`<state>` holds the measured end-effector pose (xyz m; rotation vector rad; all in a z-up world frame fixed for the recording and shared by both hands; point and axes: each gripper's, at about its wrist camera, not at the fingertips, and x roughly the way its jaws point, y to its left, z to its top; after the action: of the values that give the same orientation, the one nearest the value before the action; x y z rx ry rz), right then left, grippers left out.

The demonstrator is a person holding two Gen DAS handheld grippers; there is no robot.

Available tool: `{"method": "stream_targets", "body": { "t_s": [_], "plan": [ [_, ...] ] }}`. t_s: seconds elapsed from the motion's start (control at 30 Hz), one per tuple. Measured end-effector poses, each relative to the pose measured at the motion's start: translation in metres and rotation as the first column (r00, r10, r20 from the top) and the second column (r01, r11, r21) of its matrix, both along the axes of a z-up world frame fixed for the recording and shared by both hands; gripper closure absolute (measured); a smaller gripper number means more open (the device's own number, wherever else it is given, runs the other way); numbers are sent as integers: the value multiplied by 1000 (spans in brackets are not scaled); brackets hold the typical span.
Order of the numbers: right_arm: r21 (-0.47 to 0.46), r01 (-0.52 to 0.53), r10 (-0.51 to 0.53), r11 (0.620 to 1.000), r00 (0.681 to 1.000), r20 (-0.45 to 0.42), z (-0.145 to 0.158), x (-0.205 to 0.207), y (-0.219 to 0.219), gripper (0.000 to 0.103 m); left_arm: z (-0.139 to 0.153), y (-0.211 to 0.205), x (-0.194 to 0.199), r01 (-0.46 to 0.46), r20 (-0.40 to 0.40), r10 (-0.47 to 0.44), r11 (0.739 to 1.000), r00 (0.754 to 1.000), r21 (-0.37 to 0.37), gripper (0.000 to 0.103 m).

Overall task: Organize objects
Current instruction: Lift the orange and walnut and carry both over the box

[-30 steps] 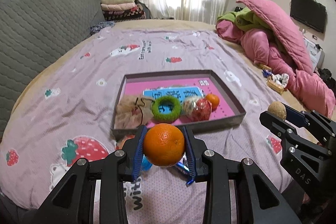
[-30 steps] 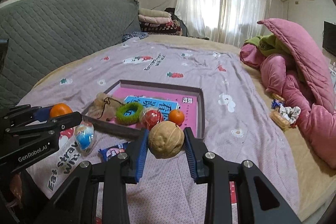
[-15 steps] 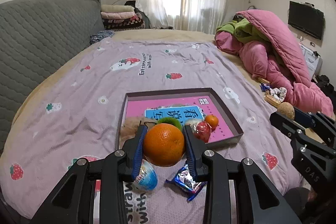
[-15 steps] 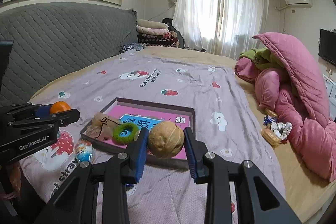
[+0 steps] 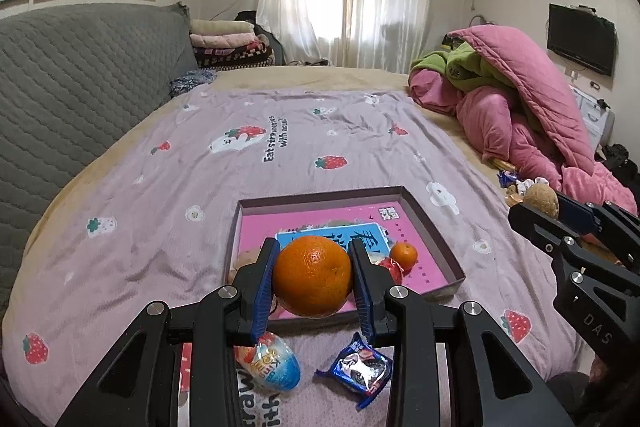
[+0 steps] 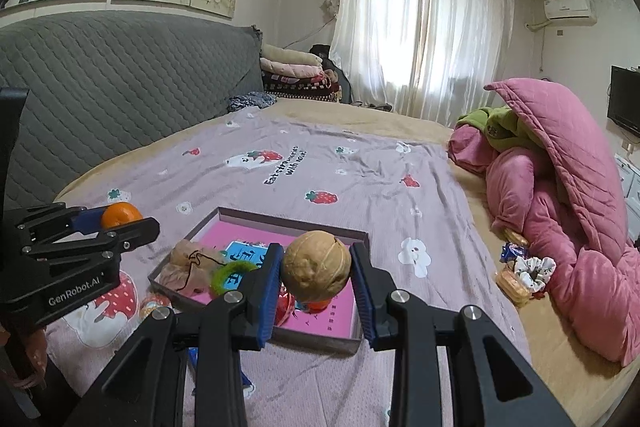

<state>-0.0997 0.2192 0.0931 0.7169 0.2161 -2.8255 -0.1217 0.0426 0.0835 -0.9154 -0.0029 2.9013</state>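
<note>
We clench the round, firm orange [image 5: 313, 275] in our left gripper [image 5: 313, 277] and the hard, light tan walnut [image 6: 316, 266] in our right gripper [image 6: 316, 267], jaws across each middle.

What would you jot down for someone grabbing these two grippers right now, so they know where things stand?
Left gripper: shut on the big orange, held above the bed.
Right gripper: shut on the walnut, also in the air.
Box on the bedspread already holds a small orange, red ball, green ring and pouch.
Left: the candy egg and cookie packet lie outside the box; both held items likely go in too.
</note>
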Motion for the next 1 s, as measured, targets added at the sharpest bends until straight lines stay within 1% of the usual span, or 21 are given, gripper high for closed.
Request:
{"method": "stream_targets", "body": {
  "t_s": [0.37, 1.0],
  "plan": [
    [-1, -13, 13, 1000, 1000, 4, -2, -14, -5, 69, -3, 1, -9, -1, 4, 1, 1000, 1000, -4, 67],
    [-17, -16, 17, 1000, 1000, 9, -7, -23, -11, 69, -9, -3, -21, -18, 9, 18, 1000, 1000, 12, 67]
  ]
}}
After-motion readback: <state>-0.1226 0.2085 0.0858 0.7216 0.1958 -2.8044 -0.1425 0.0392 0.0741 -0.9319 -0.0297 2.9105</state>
